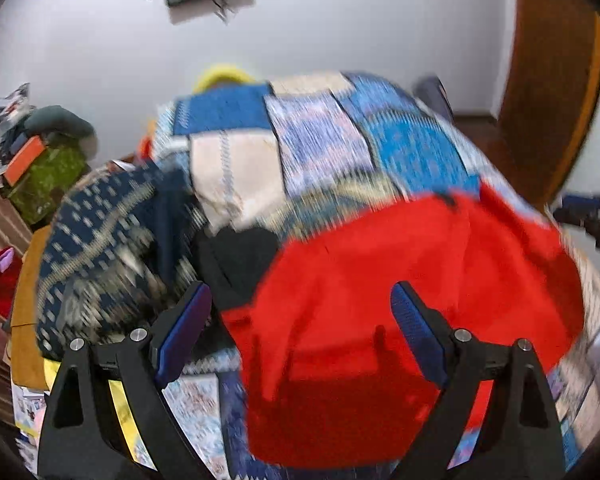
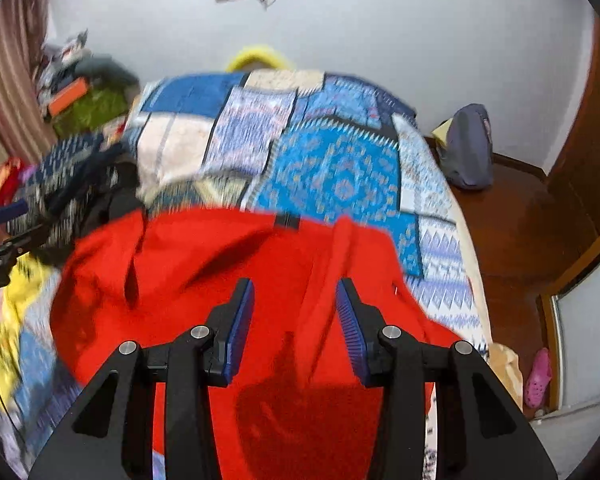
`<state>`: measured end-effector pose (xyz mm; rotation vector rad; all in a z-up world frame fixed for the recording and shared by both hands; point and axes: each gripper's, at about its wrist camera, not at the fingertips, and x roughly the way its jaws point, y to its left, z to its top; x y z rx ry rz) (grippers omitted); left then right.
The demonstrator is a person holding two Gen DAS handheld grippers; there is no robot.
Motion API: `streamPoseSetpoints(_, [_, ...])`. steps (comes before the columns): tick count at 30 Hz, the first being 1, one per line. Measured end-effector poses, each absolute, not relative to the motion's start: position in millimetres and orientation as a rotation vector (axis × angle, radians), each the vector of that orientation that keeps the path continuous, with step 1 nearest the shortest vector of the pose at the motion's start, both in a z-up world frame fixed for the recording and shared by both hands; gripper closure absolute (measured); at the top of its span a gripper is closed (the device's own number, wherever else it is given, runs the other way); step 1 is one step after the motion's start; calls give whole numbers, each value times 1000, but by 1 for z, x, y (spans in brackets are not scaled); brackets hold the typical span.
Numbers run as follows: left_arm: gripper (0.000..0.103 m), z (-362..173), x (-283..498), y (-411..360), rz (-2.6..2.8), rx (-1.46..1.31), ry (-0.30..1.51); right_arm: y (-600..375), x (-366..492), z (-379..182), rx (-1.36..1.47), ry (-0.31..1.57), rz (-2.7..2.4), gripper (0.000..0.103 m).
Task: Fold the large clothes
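A large red garment [image 1: 400,300] lies spread on the bed's patchwork blue cover [image 1: 320,136]; it also shows in the right wrist view [image 2: 228,264], with a small black neck label [image 2: 287,221] at its far edge. My left gripper [image 1: 300,300] is open, hovering above the garment's left edge, holding nothing. My right gripper [image 2: 295,292] is open above the middle of the garment, holding nothing. The left gripper shows at the left edge of the right wrist view [image 2: 0,236]. Both views are blurred by motion.
A heap of dark blue patterned clothes [image 1: 112,248] and a black garment [image 1: 236,256] lie to the left of the red one. A green cluttered box [image 1: 44,184] stands far left. A grey bag [image 2: 468,148] sits on the wooden floor right of the bed. A pink shoe [image 2: 538,376] lies near the door.
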<state>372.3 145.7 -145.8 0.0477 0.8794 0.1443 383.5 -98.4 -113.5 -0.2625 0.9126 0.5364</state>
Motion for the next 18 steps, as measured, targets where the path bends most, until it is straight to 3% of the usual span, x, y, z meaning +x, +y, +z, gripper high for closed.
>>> streamPoseSetpoints(7, [12, -214, 369, 114, 79, 93, 1035, -100, 365, -165, -357, 1030, 553, 64])
streamPoseSetpoints(9, [12, -225, 378, 110, 95, 116, 1033, -107, 361, -169, -316, 1014, 546, 58])
streamPoseSetpoints(11, [11, -228, 393, 112, 122, 121, 1027, -116, 363, -168, -268, 1009, 529, 48])
streamPoseSetpoints(18, [10, -215, 452, 164, 360, 106, 980, -140, 377, -175, -229, 1035, 448, 48])
